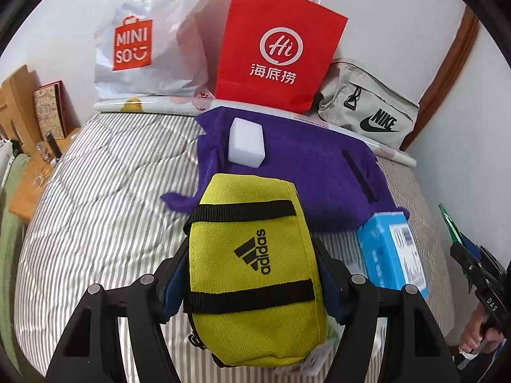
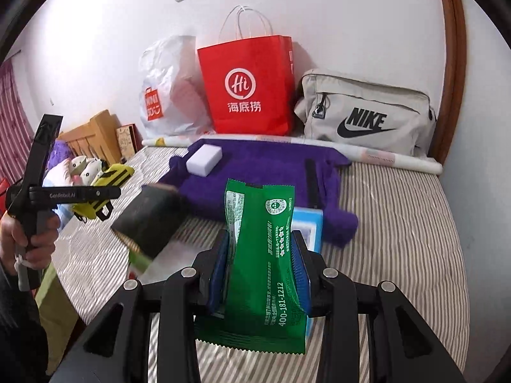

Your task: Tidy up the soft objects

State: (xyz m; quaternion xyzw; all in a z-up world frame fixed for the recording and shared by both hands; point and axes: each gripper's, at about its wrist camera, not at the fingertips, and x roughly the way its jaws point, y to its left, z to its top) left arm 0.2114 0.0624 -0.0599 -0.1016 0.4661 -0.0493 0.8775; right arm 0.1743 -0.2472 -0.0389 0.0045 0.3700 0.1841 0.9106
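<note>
My left fingers grasp a yellow pouch; my right fingers grasp a green packet. Neither is put away; sponge and blue box wait on the bed.

A sponge is set on a towel mid-bed; behind it, L to R, a plastic bag, paper bag & waist bag are lined up.

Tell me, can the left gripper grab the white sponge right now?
Probably not yet. The left gripper is already shut on the yellow pouch, so its jaws are full. The sponge itself lies uncovered on the purple cloth.
</note>
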